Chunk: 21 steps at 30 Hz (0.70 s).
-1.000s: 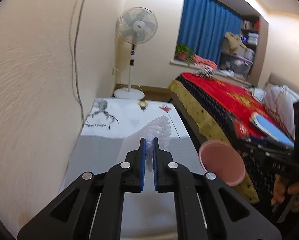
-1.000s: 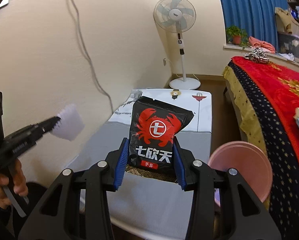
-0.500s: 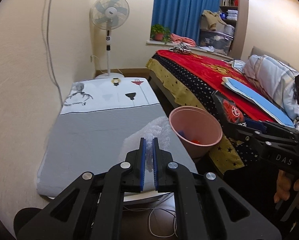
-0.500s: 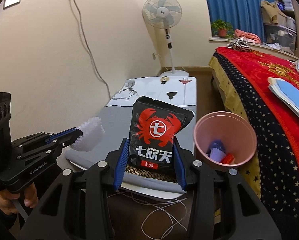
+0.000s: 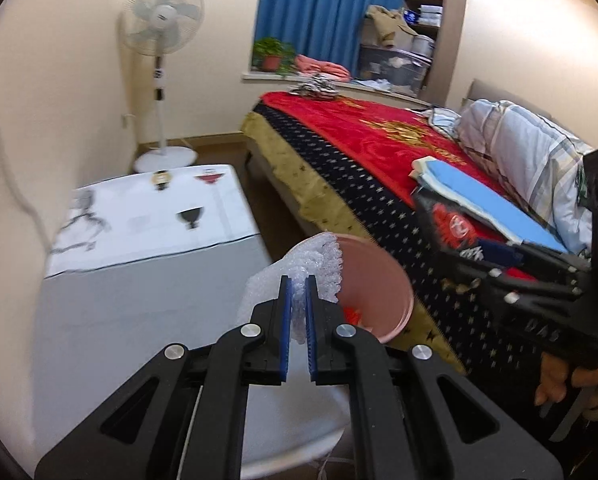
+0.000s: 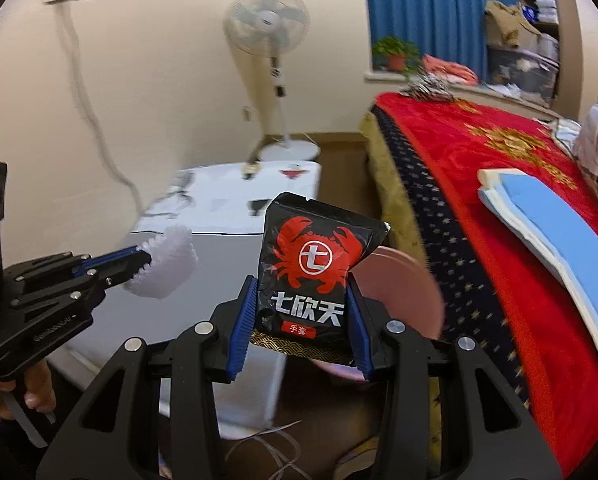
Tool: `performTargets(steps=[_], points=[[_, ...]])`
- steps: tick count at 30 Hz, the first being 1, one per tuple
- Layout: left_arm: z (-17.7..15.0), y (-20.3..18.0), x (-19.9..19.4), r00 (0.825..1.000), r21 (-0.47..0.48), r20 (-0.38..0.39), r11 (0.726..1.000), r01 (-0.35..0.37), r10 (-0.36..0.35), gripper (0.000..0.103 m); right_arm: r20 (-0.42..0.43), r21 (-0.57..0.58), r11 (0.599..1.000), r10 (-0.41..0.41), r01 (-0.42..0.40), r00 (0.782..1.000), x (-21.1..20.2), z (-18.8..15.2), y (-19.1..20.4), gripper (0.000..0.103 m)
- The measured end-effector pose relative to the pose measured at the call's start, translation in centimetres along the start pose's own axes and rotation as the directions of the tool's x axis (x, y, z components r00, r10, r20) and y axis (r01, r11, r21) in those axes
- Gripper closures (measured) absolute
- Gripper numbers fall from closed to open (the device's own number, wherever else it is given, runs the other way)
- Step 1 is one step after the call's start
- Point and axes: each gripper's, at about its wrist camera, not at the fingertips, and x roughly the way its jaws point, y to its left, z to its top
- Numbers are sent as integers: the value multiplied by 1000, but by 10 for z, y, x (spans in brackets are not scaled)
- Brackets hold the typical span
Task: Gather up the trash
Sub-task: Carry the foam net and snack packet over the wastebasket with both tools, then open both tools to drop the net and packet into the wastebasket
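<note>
My left gripper [image 5: 297, 288] is shut on a crumpled piece of white bubble wrap [image 5: 313, 262], held just left of the pink bin [image 5: 379, 280]. Red scraps show inside the bin. My right gripper [image 6: 301, 300] is shut on a black snack bag with a red crab print [image 6: 315, 264], which stands upright between the blue pads and covers part of the pink bin [image 6: 403, 280]. The left gripper with the bubble wrap [image 6: 167, 262] shows at the left of the right wrist view. The right gripper with the black bag [image 5: 459, 232] shows at the right of the left wrist view.
A low table with a grey and white cloth [image 5: 139, 280] stands against the wall. A bed with a red blanket [image 5: 379, 140] fills the right side, blue folded sheets [image 6: 559, 220] on it. A standing fan [image 5: 161, 36] is behind the table. Loose cables [image 6: 267, 444] lie on the floor.
Both grippers have swung right, from over the table toward the pink bin and the bed. The bubble wrap now sits beside the bin's rim. The black bag now overlaps the bin.
</note>
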Motion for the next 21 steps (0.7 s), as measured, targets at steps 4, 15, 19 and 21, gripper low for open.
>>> performTargets(steps=[4, 15, 19, 21], points=[[28, -18, 70, 997, 5, -38, 998, 64, -64, 96, -56, 30, 998, -57, 59, 997, 44, 14, -39, 60], [27, -30, 200, 985, 37, -174, 999, 2, 5, 22, -214, 164, 976, -107, 144, 971, 137, 4, -108, 25], [20, -16, 205, 981, 24, -160, 994, -107, 110, 7, -236, 154, 972, -137, 176, 962, 147, 0, -112, 12], [19, -13, 201, 978, 44, -168, 992, -116, 121, 7, -224, 148, 974, -134, 170, 965, 141, 3, -109, 10]])
